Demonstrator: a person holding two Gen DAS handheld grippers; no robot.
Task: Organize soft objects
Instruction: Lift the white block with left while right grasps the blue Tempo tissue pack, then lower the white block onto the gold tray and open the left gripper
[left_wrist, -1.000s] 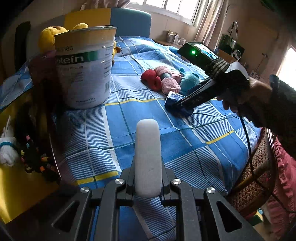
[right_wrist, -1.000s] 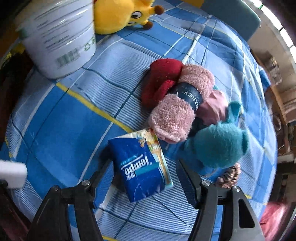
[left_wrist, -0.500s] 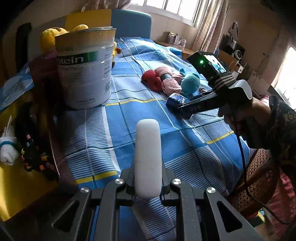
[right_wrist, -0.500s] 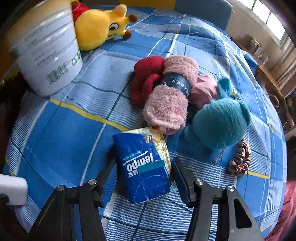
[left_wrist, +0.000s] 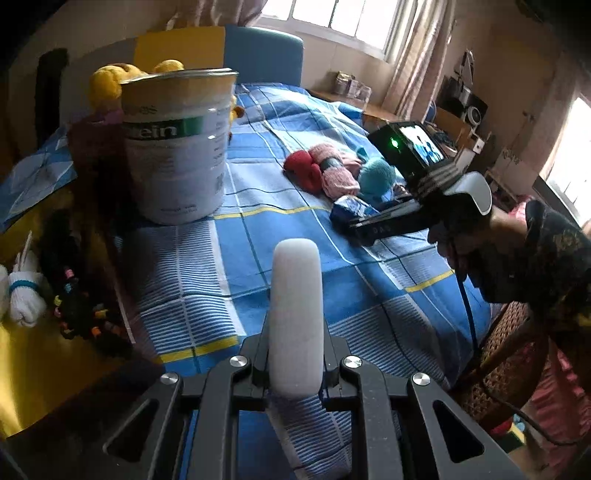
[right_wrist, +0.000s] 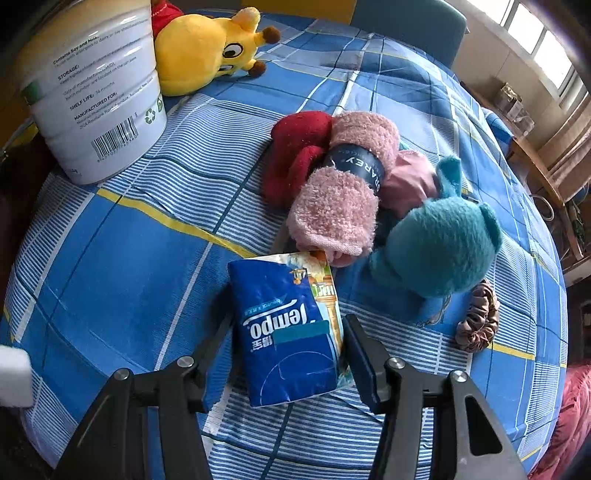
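Observation:
My left gripper (left_wrist: 295, 354) is shut on a white foam block (left_wrist: 295, 295) that stands upright between its jaws; a corner of that foam block (right_wrist: 13, 373) shows in the right wrist view. My right gripper (right_wrist: 286, 325) points down at the blue checked cloth (right_wrist: 110, 258). Both its pads press the sides of a blue Tempo tissue pack (right_wrist: 288, 332) lying flat there. In the left wrist view, a hand holds the right gripper (left_wrist: 365, 229) over the tissue pack (left_wrist: 351, 208). Just beyond lie a pink fluffy roll (right_wrist: 343, 192), a red sock (right_wrist: 295, 147) and a teal plush (right_wrist: 439, 243).
A large white tin (left_wrist: 177, 147) stands at the back left, with a yellow plush toy (right_wrist: 207, 48) behind it. A brown scrunchie (right_wrist: 476, 321) lies right of the teal plush. On a yellow surface (left_wrist: 33, 369) at the left are a white rolled sock (left_wrist: 22, 299) and a dark beaded item (left_wrist: 77, 310).
The right gripper's jaws have narrowed onto the tissue pack, and that hand has shifted slightly and rolled. The left gripper and its foam block have stayed put.

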